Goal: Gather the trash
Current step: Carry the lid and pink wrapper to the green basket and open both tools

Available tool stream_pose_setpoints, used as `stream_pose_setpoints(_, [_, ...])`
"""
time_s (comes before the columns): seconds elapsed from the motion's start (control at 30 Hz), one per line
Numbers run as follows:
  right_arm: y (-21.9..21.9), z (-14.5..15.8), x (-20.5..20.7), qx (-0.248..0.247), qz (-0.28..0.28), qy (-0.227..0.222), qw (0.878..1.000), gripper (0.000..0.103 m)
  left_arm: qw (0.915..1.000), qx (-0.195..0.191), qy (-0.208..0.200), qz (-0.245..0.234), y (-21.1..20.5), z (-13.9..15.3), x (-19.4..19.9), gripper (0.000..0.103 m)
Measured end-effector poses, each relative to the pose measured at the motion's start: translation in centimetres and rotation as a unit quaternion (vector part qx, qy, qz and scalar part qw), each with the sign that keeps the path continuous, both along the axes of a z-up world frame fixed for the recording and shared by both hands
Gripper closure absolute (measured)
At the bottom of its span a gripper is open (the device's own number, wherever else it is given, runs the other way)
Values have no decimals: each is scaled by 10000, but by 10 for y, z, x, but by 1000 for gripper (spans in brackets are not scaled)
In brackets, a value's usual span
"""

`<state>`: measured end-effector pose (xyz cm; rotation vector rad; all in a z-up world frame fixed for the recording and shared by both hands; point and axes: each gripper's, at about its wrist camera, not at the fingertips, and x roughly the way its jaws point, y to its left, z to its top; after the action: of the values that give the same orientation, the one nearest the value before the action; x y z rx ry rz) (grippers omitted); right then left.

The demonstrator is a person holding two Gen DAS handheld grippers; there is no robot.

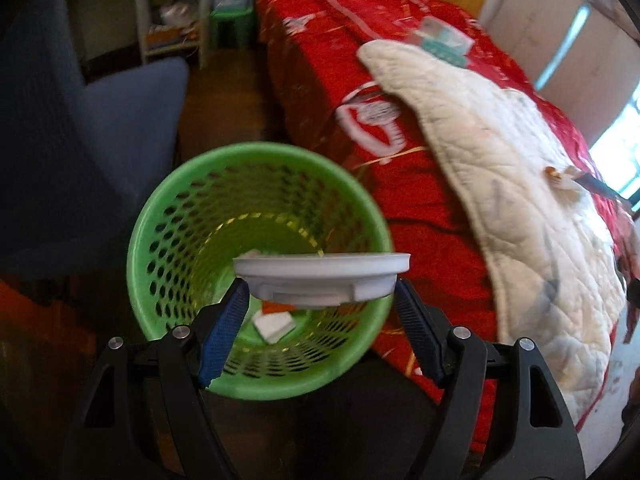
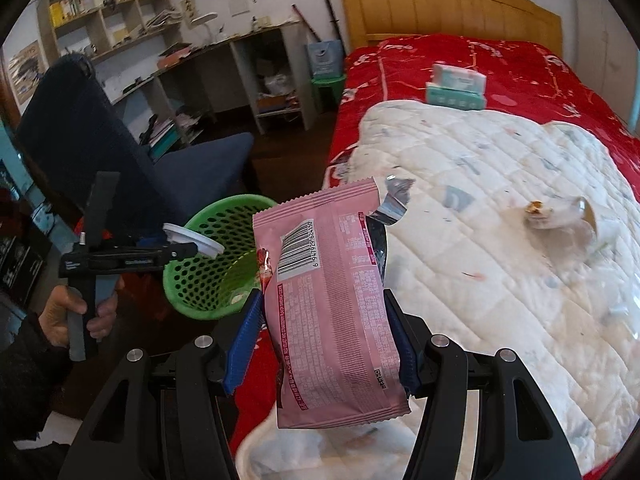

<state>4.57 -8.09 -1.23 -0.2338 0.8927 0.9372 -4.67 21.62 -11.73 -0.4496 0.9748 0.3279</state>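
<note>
Lid in left tool above basket rim

White lid over green basket — pink wrapper upright.

A bed in red bedding is carrying a white quilt and, toward its head, a tissue pack. A clear wrapper is lying mid-quilt. A green basket is standing on the floor beside the bed's edge.

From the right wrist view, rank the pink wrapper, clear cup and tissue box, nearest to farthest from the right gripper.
1. Pink wrapper: clamped in the right gripper's jaws.
2. Clear cup: on the white quilt, ahead right.
3. Tissue box: farther up the bed, on the red cover.
</note>
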Motion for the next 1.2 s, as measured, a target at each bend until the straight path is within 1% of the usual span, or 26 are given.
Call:
stream_pose_setpoints(0.07, [9,-2,-1,-31,75,6,10000,46,9999,-97,62,87,9,-8,-4,28])
stream_pose_setpoints(0.1, [14,-2,0,-47,116,9,9999,46,9998,-123,108,152,13,-11,-5,24])
stream_pose_setpoints(0.17, [24,-2,-2,-60,178,16,9998,46,9995,-178,126,232,17,-14,-8,20])
stream_pose_setpoints(0.3, [43,-4,-3,-47,344,55,9994,46,9990,-222,107,366,24,-16,-21,20])
stream_pose_setpoints(0.47, [75,-8,-8,-60,604,84,9981,46,9982,-214,-24,551,34,-7,-40,20])
stream_pose_setpoints(0.7, [120,-23,-11,-112,853,212,9961,46,9967,-78,-171,786,47,7,-71,20])
stream_pose_setpoints(0.93, [170,-43,-10,-153,978,501,9938,45,9951,-97,-297,943,56,14,-92,20])
stream_pose_setpoints(1.07, [195,-58,-9,-149,973,826,9917,44,9941,-138,-366,1010,59,16,-98,20])
stream_pose_setpoints(1.2, [213,-68,-8,-126,920,1037,9903,42,9931,-165,-398,1091,63,16,-104,20])
